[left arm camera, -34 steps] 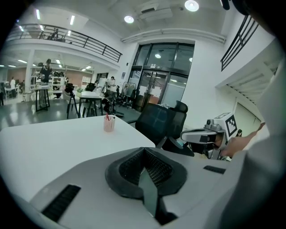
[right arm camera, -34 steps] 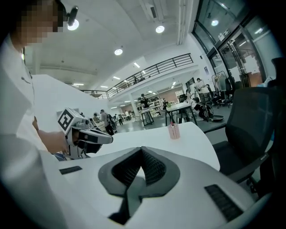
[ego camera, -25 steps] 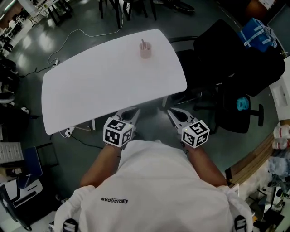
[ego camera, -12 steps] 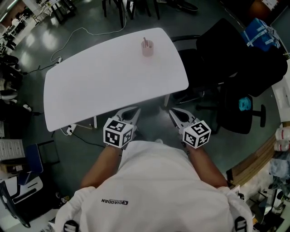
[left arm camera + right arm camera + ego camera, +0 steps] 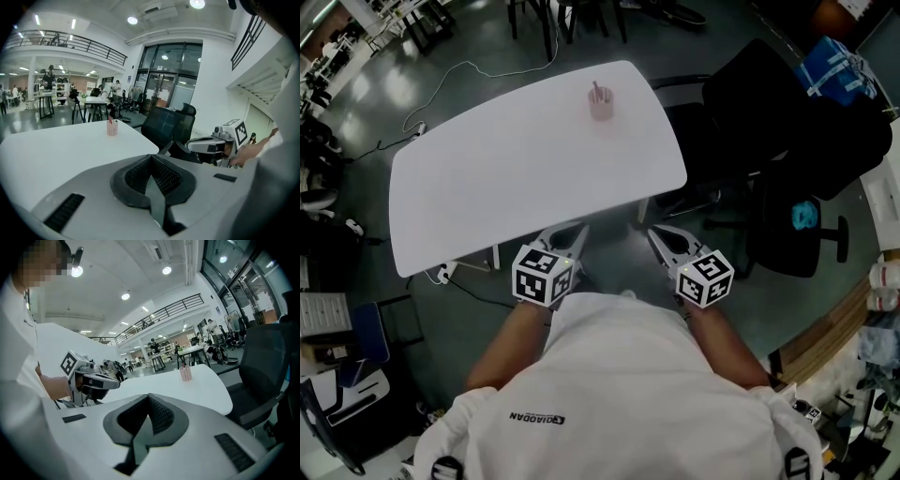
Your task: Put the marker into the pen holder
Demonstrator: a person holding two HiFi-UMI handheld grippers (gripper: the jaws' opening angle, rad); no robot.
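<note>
1. The left gripper (image 5: 574, 234) is hanging just off the near edge of the white table (image 5: 487, 197), close to the person's body. Its jaws are sitting together with nothing between them.
2. The right gripper (image 5: 661, 236) is hanging beside it, also off the near edge. Its jaws are pressed together and empty as well.
3. The pink pen holder (image 5: 600, 105) is standing upright near the far right corner of the table, well apart from both grippers.
4. A thin reddish stick, which I am reading as the marker (image 5: 595, 90), is poking up out of the holder and leaning slightly. Cap and label are too small to make out.
5. No other pen is showing on the table; the rest of the top is bare. Judgement: the marker is already sitting in the holder, so the task is looking complete or not under way.
6. Handling, as a judgement: the marker is looking light and stiff, with a smooth barrel that is likely to slip or roll under a loose pinch.
7. Best hold: across the middle of the barrel, pads square to it, leaving the lower end free for entering the cup.
8. The holder is looking light too and is standing free, so a sideways knock is risking a tip-over. A straight-down entry is looking safest.
9. A black office chair (image 5: 759, 122) is standing off the table's right edge, clear of the work.
</note>
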